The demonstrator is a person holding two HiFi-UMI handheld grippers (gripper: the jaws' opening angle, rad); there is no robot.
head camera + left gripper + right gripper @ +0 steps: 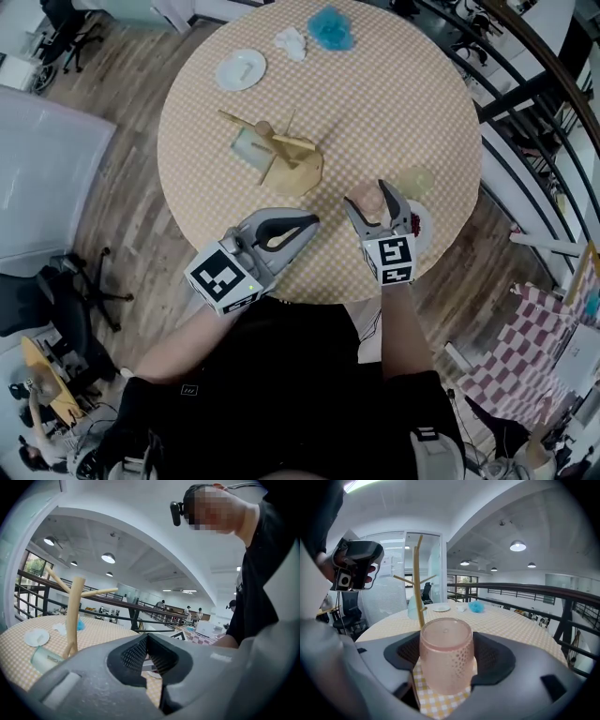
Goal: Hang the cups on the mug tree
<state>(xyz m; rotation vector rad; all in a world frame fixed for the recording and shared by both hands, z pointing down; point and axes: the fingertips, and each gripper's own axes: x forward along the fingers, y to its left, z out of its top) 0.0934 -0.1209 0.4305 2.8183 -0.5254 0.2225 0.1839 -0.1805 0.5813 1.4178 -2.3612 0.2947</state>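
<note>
A round table (394, 103) in yellow checked cloth is standing on wood flooring (122, 206) beside black railing (525, 94). The right gripper (368, 197) is seemingly clasping an upturned pink cup (446, 656). The left gripper (312, 223) is hovering clenched, empty. Beyond both, the mug tree (74, 611) is bearing a pale cup (248, 145).

No word, number or brand can be read: near the table's (394, 103) front edge, the left gripper (312, 223) and right gripper (366, 195) carry only black-and-white square patterns, and small marks on the person's clothing (281, 394) are illegible.
</note>
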